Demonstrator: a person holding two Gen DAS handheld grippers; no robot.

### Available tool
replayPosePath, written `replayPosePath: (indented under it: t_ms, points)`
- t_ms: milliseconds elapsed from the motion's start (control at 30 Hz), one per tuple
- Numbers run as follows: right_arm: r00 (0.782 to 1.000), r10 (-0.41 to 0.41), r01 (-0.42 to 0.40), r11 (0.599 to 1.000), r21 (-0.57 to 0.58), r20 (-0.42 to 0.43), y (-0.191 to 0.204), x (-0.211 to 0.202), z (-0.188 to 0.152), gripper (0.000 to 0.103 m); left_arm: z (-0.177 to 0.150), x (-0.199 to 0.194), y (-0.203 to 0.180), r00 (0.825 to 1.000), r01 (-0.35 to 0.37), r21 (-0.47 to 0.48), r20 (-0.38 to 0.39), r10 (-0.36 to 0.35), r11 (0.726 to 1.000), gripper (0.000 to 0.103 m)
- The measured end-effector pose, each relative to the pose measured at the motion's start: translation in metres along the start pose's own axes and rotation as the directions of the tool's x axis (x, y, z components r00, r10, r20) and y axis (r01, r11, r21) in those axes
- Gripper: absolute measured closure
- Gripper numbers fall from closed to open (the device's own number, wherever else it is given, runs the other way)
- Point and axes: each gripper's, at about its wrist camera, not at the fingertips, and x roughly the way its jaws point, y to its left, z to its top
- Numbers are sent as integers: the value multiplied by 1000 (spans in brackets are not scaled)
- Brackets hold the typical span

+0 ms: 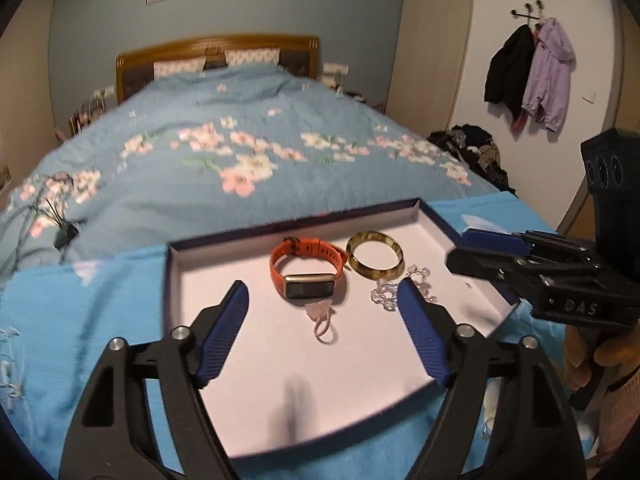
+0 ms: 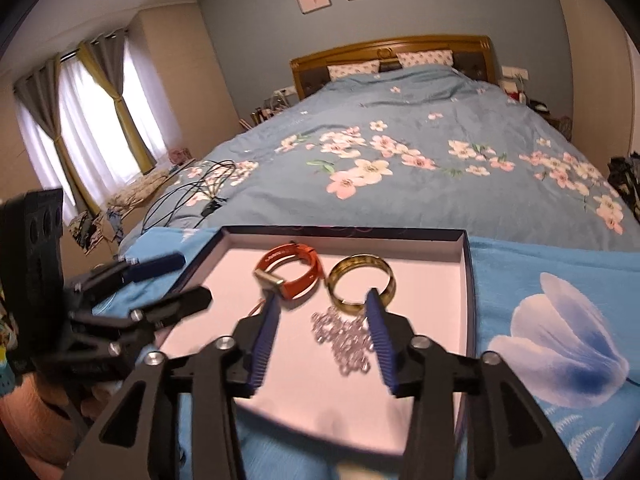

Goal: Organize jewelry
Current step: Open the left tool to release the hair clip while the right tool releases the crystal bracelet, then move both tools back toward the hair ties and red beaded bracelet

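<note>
Both claws, left claw point(image 1: 322, 294) and right claw point(image 2: 322, 300), gape open over the tray point(image 1: 448, 220), gripping nothing. Inside lie an orange smartwatch point(image 1: 306, 270), a bangle point(image 1: 374, 260) at its 3 o'clock, and a clear bead bracelet point(image 2: 344, 334) (partly blurred).

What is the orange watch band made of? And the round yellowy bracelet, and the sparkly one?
The orange watch band looks like matte rubber or silicone: it bends in a soft loop with little holes. The round bangle looks like polished stone, glass or resin: glossy, yellow-green, partly see-through with dark patches. The sparkly bracelet seems to be clear glass or plastic beads, glinting. All lie in the shallow box.
</note>
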Motion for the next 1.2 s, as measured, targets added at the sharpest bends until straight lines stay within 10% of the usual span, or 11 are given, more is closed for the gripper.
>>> replayPosePath:
  t_ms: [300,1200]
  points:
    - [999,30,-31,997,-65,-14,20,-42,-38,57,-25,-70,2,997,-9,40,75,6,999,25]
    - [970,37,-84,979,-188,-241,59,-61,-142,69,-132,-105,-34,995,47,159,-93,-32,986,24]
